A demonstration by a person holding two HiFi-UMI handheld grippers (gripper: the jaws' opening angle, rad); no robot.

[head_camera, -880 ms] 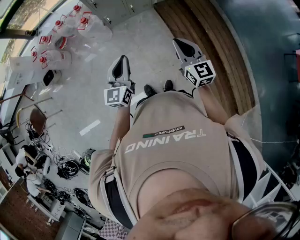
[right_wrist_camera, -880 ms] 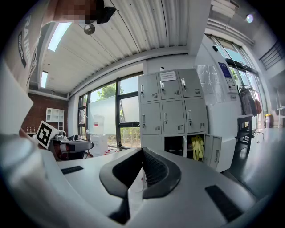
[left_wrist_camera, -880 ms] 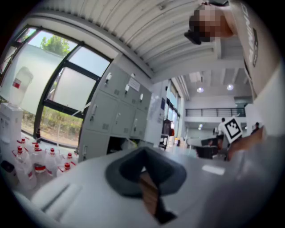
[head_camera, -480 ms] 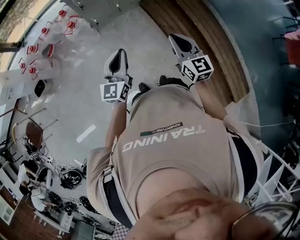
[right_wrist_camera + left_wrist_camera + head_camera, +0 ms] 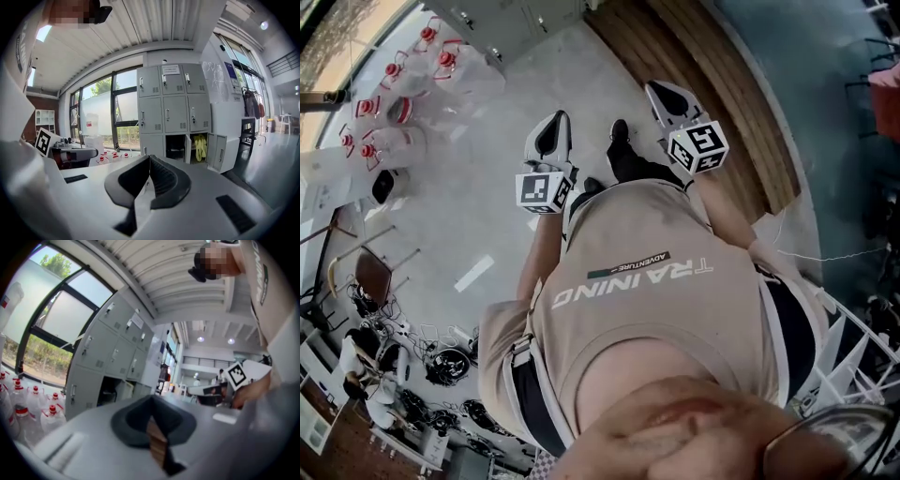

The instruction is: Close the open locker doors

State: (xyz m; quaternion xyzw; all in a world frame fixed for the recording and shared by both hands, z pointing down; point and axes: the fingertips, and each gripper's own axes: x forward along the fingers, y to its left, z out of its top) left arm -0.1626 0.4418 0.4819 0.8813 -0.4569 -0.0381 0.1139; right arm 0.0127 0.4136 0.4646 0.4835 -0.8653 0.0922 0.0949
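**One step nearer, both grippers shut and empty**

Since half a second ago a dark shoe (image 5: pixel 619 133) has swung forward between the two grippers. More of the grey lockers (image 5: pixel 172 110) now shows at the far edge of the head view, so the person has moved toward them. The grippers are held out in front at much the same spacing as before.

The left gripper (image 5: pixel 151 401) has its jaws meeting at the tips, with nothing between them. The right gripper (image 5: pixel 149 158) is the same: pads together, holding nothing.

The lockers stand well apart from both grippers, across a stretch of pale floor (image 5: pixel 487 197). The right gripper view faces them almost squarely and shows three columns of three.
- The upper two rows are shut, and so is the bottom left door.
- The bottom middle compartment gapes dark, with its middle door (image 5: pixel 187 149) swung outward.
- The bottom right compartment holds a yellow cloth (image 5: pixel 200 144), and its right door (image 5: pixel 218 152) hangs wide open to the right.

The left gripper view catches the same bank at a slant — one bottom compartment is plainly open there too.

Left of the lockers, by the window (image 5: pixel 101 112), a cluster of water bottles (image 5: pixel 394 103) with red caps stands on the floor. A wooden strip (image 5: pixel 722 75) runs along the floor to the right of the right gripper.
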